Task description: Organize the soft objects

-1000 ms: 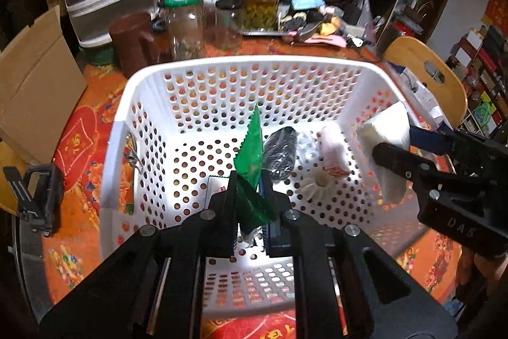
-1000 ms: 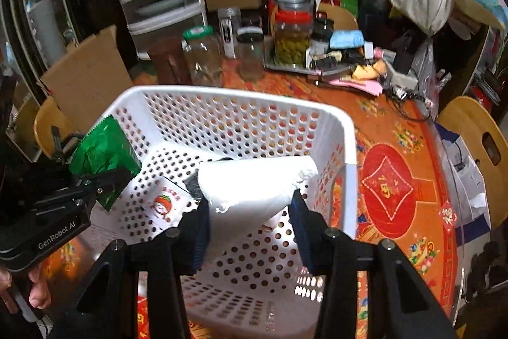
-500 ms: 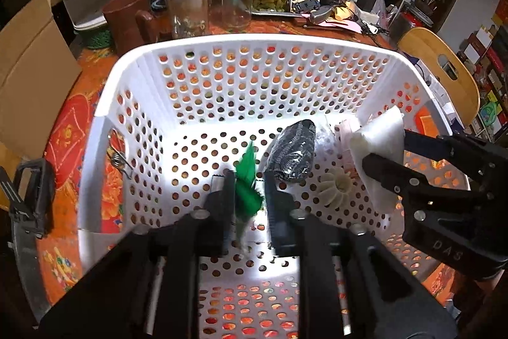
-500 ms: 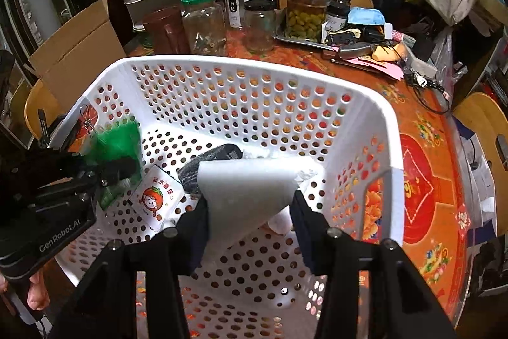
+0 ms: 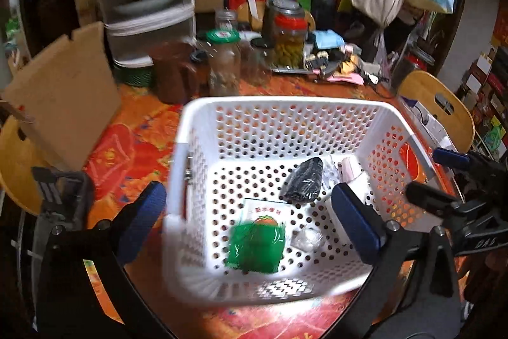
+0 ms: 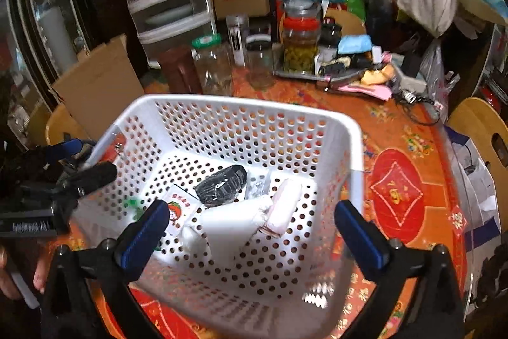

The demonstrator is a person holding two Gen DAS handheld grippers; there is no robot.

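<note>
Opening wide, both grippers, left (image 5: 254, 221) and right (image 6: 250, 231), hold nothing between their jaws. The green packet (image 5: 255, 247) and white tissue roll (image 6: 231, 227) lie loose on the basket (image 6: 241, 108) floor beside a black pouch (image 6: 222, 185). The risk, I judge: a withdrawing finger could catch the basket's near rim and tip it, spilling the soft pieces.

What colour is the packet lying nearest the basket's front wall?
Green packet, clearest in the left wrist view.
</note>
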